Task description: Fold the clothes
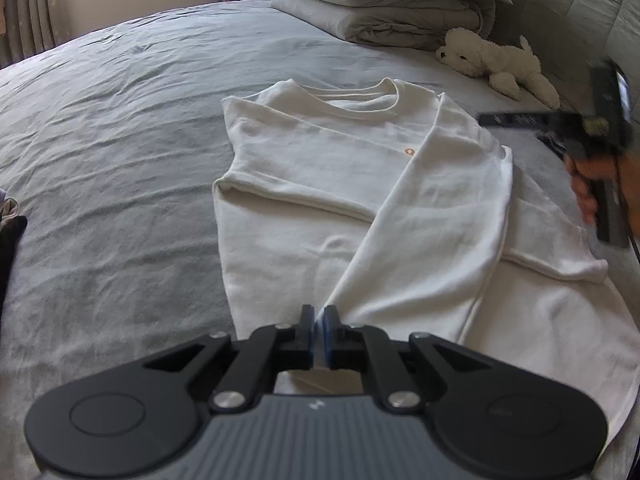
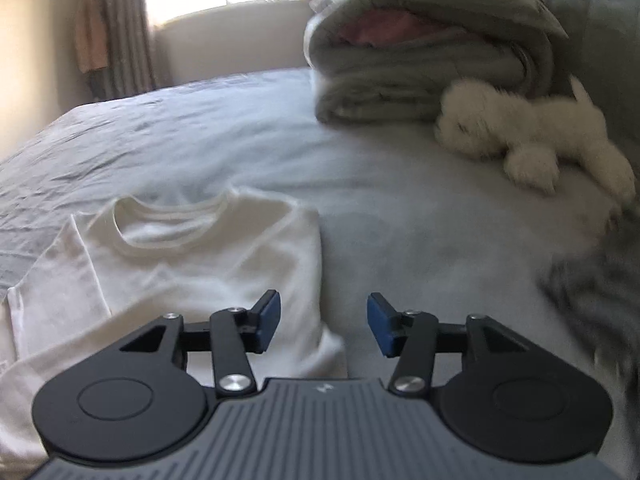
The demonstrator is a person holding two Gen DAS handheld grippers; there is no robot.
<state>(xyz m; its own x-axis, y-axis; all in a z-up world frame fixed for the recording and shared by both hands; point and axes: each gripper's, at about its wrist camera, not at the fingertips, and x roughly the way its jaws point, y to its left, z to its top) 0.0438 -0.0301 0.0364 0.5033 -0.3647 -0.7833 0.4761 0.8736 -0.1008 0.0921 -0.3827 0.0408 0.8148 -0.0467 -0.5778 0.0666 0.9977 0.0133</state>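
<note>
A white crew-neck shirt [image 1: 320, 168] lies flat on the grey-blue bed sheet [image 1: 120, 140], collar at the far end. One side is folded diagonally over its middle. My left gripper [image 1: 319, 320] is shut on the near end of that folded flap, and white cloth shows between its blue pads. In the right wrist view the shirt [image 2: 192, 272] lies to the lower left. My right gripper [image 2: 324, 320] hovers open over the shirt's right edge and the sheet [image 2: 400, 220], with nothing between its fingers. A person's hand [image 1: 582, 188] holds it at the right edge of the left wrist view.
A stack of folded grey bedding [image 1: 380, 4] stands at the head of the bed. A white plush toy [image 1: 496, 60] lies beside it, to the shirt's far right. A dark striped fabric [image 2: 592, 300] lies at the right. Bare sheet spreads left of the shirt.
</note>
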